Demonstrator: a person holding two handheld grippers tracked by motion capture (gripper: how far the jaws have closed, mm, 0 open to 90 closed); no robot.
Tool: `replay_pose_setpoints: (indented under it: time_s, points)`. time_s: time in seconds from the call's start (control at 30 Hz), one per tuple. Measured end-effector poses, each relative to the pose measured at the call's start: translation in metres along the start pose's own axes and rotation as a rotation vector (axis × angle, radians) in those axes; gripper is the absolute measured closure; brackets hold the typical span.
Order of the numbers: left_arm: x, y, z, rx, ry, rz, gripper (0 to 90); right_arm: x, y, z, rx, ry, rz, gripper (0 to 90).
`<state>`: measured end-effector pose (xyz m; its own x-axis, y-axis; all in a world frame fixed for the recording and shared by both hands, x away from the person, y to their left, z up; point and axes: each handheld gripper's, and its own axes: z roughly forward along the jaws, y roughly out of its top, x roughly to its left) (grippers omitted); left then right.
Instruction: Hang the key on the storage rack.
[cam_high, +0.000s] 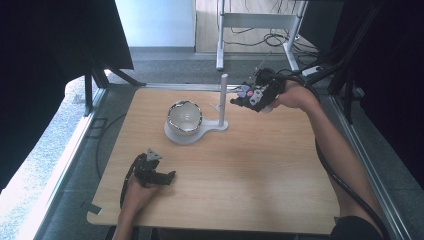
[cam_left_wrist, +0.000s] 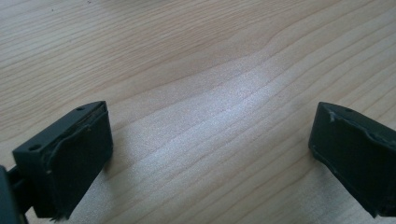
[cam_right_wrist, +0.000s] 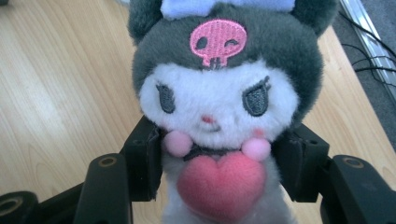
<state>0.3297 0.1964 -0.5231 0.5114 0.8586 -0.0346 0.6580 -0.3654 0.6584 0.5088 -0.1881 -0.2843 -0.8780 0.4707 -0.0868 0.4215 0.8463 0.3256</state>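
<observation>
A plush toy (cam_right_wrist: 217, 98) with a dark grey hood, a white face, a pink skull badge and a pink heart sits between the jaws of my right gripper (cam_right_wrist: 217, 163), which press its body from both sides. From above, that right gripper (cam_high: 245, 97) hangs over the table's far right part, next to the top of a white post (cam_high: 223, 100). The plush toy (cam_high: 243, 92) peeks out at its tip. The post rises from a white stand (cam_high: 175, 137) that carries a white bowl (cam_high: 184, 116). My left gripper (cam_high: 167, 176) rests low near the front left, open over bare wood (cam_left_wrist: 210, 140).
The wooden table (cam_high: 260, 175) has a rounded front edge. A white desk frame (cam_high: 260, 22) and loose cables (cam_high: 280, 37) are on the floor beyond the far edge. Dark curtains (cam_high: 50, 40) hang left and right.
</observation>
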Motion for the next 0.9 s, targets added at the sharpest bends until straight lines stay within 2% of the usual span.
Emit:
replay_pose_setpoints:
  time_s: [0.53,0.67,0.9]
  points:
    - [0.000,0.000,0.000,0.000,-0.001,0.001,0.0,-0.008,0.027,-0.011,-0.018,-0.025,0.005,40.9]
    - [0.000,0.000,0.000,0.001,-0.001,0.000,0.0,-0.008,0.033,-0.008,-0.014,-0.030,-0.001,40.9]
    - [0.000,0.000,0.000,0.001,-0.002,0.000,0.0,0.002,0.039,0.003,-0.008,-0.001,-0.032,40.9]
